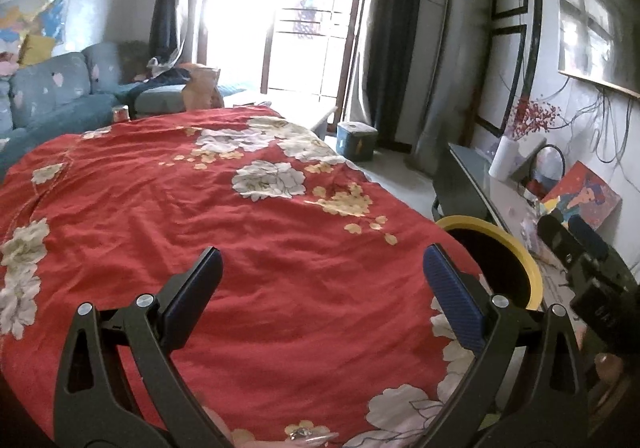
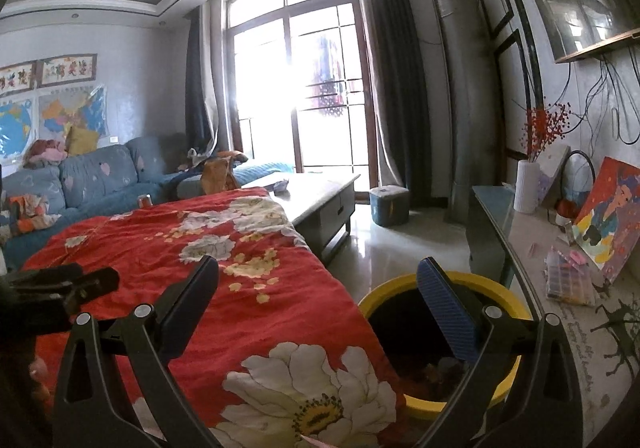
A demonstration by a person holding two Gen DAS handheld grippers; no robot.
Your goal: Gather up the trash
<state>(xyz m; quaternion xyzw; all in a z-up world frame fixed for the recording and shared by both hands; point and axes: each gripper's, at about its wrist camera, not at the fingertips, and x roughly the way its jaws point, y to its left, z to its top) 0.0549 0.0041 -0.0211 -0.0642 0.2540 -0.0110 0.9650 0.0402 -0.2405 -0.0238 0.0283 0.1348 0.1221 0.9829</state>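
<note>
Bin (image 2: 404,294) upright, mouth upward, beside red floral cloth (image 2: 208,248)

A red floral cloth (image 2: 224,248) covered the near surface, with a blue sofa (image 2: 92,176) behind it and a grey coffee table (image 2: 320,204) just beside its far end. A small blue stool (image 2: 389,204) stood on the floor near the dark curtain (image 2: 394,68) and the bright glass doors (image 2: 304,88). On the side counter (image 2: 504,216) sat a white vase (image 2: 527,186) with red sprigs, a painting (image 2: 612,212) leaning on the wall, and what looked like a clear bead box (image 2: 568,280).
</note>
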